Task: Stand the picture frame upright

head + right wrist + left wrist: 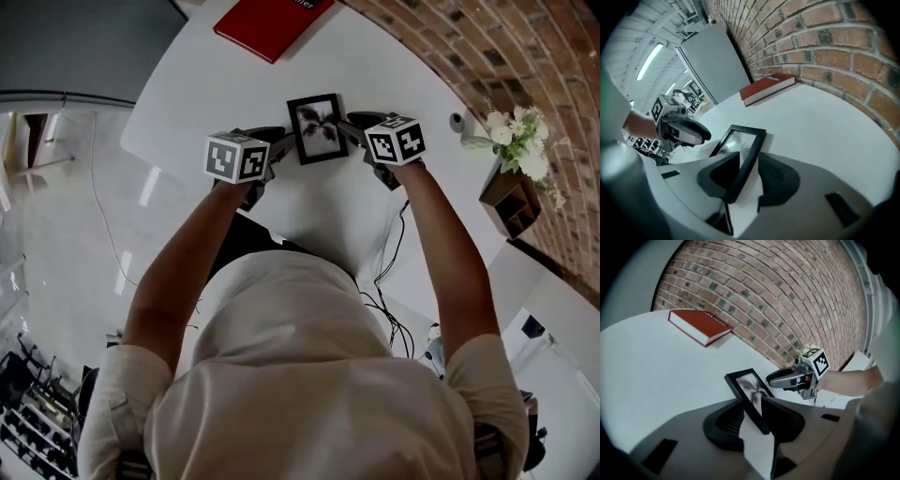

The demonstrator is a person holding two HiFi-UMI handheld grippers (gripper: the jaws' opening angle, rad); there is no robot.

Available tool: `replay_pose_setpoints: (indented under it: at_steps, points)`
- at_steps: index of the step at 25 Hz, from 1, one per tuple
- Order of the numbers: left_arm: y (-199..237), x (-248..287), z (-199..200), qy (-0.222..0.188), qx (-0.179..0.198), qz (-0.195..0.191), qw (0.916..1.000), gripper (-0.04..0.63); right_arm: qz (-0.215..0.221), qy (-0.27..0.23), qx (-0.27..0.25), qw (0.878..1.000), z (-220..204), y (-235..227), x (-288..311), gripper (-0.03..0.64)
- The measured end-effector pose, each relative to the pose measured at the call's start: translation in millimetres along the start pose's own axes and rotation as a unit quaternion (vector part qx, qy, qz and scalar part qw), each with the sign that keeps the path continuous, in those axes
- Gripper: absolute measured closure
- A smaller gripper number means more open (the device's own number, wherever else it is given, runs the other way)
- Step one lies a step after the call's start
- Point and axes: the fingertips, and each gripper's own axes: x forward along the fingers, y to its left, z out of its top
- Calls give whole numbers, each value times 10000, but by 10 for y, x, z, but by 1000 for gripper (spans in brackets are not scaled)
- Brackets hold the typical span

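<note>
Each side's jaws clasp the picture frame [317, 128].

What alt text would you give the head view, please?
Seen from above, the left gripper and right gripper clamp a black picture frame by its side edges over a white table. A red book lies beyond; flowers stand by the brick wall.

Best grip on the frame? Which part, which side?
The two side rails of the frame, edge-on: left tongs from its left, right tongs from its right. It's thin and flat, so each rail slips between jaws, as gripped now.
</note>
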Motion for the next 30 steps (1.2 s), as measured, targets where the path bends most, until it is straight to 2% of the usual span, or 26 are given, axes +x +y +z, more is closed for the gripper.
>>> replay_pose_setpoints:
  at_steps: [7,15,20,26,30]
  points:
    - [94,138,-30,143,-211,-27,9997,476,246,170,239,9993,-7,-54,118,486]
    - [93,224,-57,229,-374,-89,9990,479,358,297,338,9983,-25,-60,201,486]
    - [82,284,-90,439,-412,-28,9982,477,460,353,309,9978,-11,-36,223,486]
    - [68,367,-98,614,-432,117,9971,484,275,433,294,9983,-19,-50,217,499]
    - [93,388,-91,621,-421,204,9970,517,186,343,367,9986,-34,-81,204,509]
